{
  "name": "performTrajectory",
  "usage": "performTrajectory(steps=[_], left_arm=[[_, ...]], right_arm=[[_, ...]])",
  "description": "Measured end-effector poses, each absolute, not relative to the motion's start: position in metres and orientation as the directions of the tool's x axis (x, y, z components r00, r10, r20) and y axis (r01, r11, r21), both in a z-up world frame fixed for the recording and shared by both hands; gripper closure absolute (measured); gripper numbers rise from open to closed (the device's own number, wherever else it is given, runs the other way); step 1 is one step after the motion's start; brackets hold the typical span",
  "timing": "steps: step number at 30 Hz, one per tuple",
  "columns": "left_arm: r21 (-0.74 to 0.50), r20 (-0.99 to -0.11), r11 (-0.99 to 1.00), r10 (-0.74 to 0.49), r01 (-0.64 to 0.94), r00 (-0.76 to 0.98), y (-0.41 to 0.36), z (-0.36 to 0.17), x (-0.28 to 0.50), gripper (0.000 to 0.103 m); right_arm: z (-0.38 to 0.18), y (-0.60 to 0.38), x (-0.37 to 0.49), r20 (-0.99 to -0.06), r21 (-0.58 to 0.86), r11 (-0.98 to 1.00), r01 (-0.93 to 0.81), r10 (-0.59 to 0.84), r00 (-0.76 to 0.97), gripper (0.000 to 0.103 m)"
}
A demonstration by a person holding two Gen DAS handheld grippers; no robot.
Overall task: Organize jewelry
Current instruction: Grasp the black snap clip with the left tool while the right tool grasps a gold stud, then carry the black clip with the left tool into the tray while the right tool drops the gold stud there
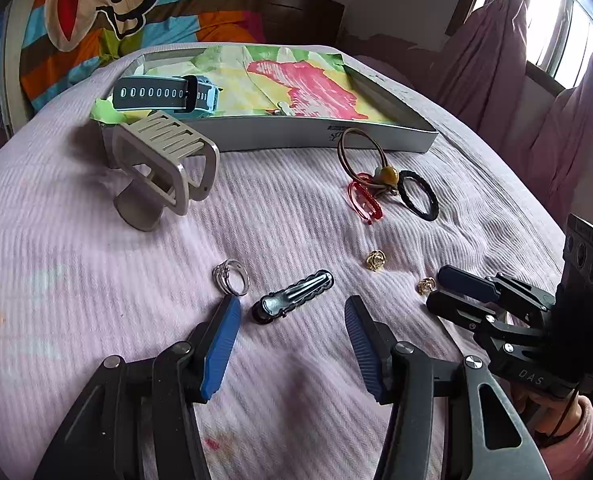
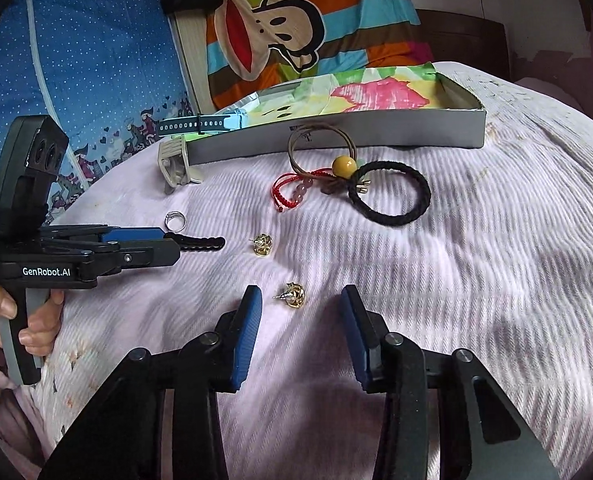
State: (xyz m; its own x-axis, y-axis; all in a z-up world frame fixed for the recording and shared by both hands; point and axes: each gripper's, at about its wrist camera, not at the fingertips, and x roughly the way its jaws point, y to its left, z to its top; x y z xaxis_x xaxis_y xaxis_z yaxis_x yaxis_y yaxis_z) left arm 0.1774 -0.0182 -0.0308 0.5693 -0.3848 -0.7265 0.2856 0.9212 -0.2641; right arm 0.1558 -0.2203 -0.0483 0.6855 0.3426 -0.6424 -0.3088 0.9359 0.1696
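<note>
My left gripper (image 1: 292, 308) is open, its jaws on either side of a black hair clip (image 1: 292, 298) on the pink bedspread. A silver ring (image 1: 232, 277) lies by its left fingertip. My right gripper (image 2: 301, 300) is open around a gold earring (image 2: 294, 295); a second gold earring (image 2: 262, 244) lies further off. The right gripper shows in the left wrist view (image 1: 444, 292) beside that earring (image 1: 426, 286). A red cord bracelet (image 2: 290, 192), a brown hair tie with a yellow bead (image 2: 344, 167) and a black hair tie (image 2: 392, 194) lie near the open grey box (image 2: 336, 136).
A blue-grey watch (image 1: 164, 94) rests on the box's left corner, on the colourful paper lining (image 1: 296, 84). A beige hair claw (image 1: 164, 172) stands in front of it. Striped cartoon bedding (image 2: 296, 28) lies behind; curtains (image 1: 496, 60) hang at right.
</note>
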Motion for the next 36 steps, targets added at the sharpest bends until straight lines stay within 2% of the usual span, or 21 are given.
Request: performTrajectory(steps=[2, 6, 12, 18, 23, 30, 36], left_arm=[[-0.257, -0.731, 0.921, -0.383, 0.292, 0.565, -0.022, -0.032, 0.18, 0.053], [-0.229, -0.744, 0.924, -0.37, 0.307, 0.556, -0.028, -0.036, 0.18, 0.067], [-0.225, -0.747, 0.921, -0.372, 0.318, 0.55, -0.03, -0.037, 0.179, 0.083], [-0.206, -0.755, 0.916, -0.372, 0.344, 0.54, -0.038, -0.037, 0.179, 0.085], [-0.205, -0.74, 0.911, -0.384, 0.359, 0.552, -0.039, -0.035, 0.174, 0.086], [-0.221, -0.687, 0.915, -0.392, 0.339, 0.612, -0.03, -0.021, 0.165, 0.086], [-0.239, -0.591, 0.919, -0.394, 0.313, 0.704, -0.025, 0.01, 0.168, 0.086]], right_arm=[[-0.05, -0.219, 0.158, -0.647, 0.174, 0.935, -0.309, 0.345, 0.68, 0.069], [-0.053, -0.218, 0.161, -0.652, 0.179, 0.933, -0.311, 0.349, 0.673, 0.073], [-0.055, -0.215, 0.163, -0.658, 0.175, 0.932, -0.318, 0.351, 0.666, 0.081], [-0.055, -0.212, 0.163, -0.659, 0.162, 0.933, -0.322, 0.345, 0.668, 0.091], [-0.055, -0.212, 0.162, -0.65, 0.164, 0.93, -0.328, 0.352, 0.674, 0.091], [-0.047, -0.212, 0.154, -0.608, 0.157, 0.921, -0.356, 0.374, 0.7, 0.091], [-0.028, -0.223, 0.16, -0.554, 0.185, 0.919, -0.348, 0.39, 0.735, 0.091]])
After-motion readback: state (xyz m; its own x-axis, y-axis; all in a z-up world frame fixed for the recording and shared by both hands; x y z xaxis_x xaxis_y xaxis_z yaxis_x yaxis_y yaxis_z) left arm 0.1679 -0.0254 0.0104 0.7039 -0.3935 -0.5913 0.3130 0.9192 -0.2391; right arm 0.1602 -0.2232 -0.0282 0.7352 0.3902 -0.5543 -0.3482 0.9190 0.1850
